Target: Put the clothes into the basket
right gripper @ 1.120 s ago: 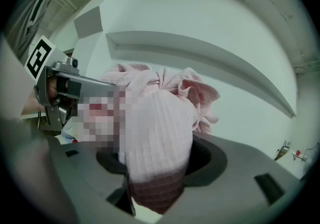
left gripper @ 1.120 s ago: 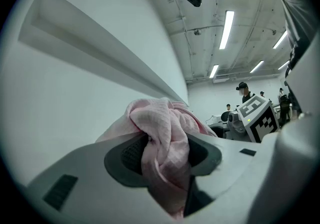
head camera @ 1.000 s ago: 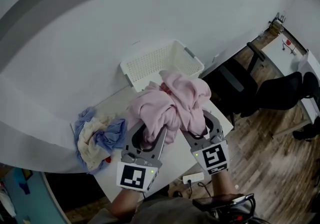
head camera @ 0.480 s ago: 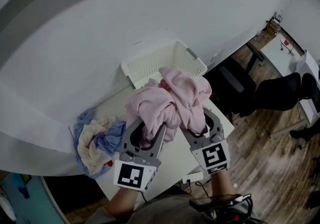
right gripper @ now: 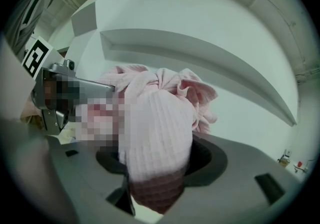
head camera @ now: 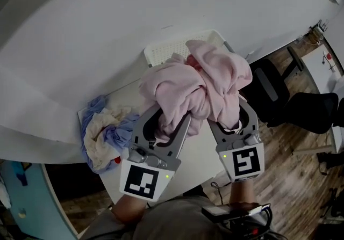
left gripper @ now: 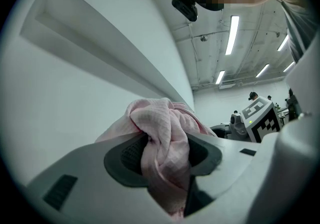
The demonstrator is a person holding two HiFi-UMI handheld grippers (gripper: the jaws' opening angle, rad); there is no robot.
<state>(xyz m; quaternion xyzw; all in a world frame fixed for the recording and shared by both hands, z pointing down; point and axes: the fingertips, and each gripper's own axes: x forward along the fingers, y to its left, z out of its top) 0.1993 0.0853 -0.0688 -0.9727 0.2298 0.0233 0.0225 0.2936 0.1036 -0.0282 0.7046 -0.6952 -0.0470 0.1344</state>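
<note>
Both tools are clenched on one pink garment (head camera: 199, 80). The left tool (head camera: 167, 122) and the right tool (head camera: 230, 121) hold it bunched high above the table (head camera: 200, 154). The white basket (head camera: 167, 50) sits at the table's far edge, directly beyond the bundle, so neither hand looks nearer.

garment (head camera: 196, 91): pale pink, fine waffle-weave texture. basket (head camera: 164, 51): white lattice. pile (head camera: 107, 137) at surface's left edge: blue, cream, one small red spot. surface (head camera: 199, 153): white. marker cubes (head camera: 142, 181): black-and-white squares.
</note>
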